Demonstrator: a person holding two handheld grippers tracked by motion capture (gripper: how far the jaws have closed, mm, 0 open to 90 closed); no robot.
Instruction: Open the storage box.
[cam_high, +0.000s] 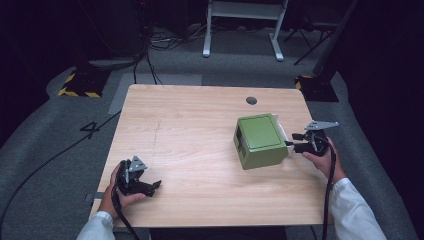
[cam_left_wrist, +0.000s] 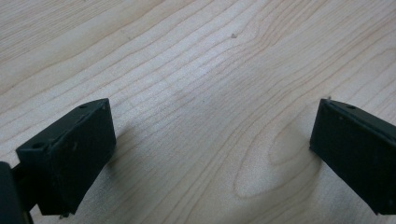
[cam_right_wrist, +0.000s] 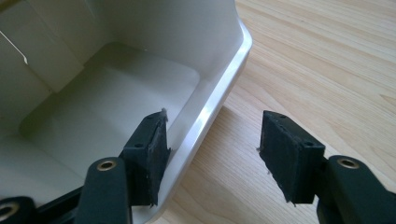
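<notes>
Green box (cam_high: 260, 140) is seen lying tipped on the tabletop (cam_high: 200, 135), its white rim (cam_right_wrist: 210, 112) straddled by the spread right gripper (cam_right_wrist: 210, 154), unpinched. Well apart, the left gripper (cam_left_wrist: 210, 140) is held wide open over bare wood.

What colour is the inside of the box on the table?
Off-white; the box interior shows best in the right gripper view. Its outside is green.

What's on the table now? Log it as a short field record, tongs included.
table: light wood
green box: right of centre, lying with its white inside facing the right tongs
left tongs: open, over bare wood, near edge
right tongs: open, jaws straddling the white rim, not closed on it
</notes>
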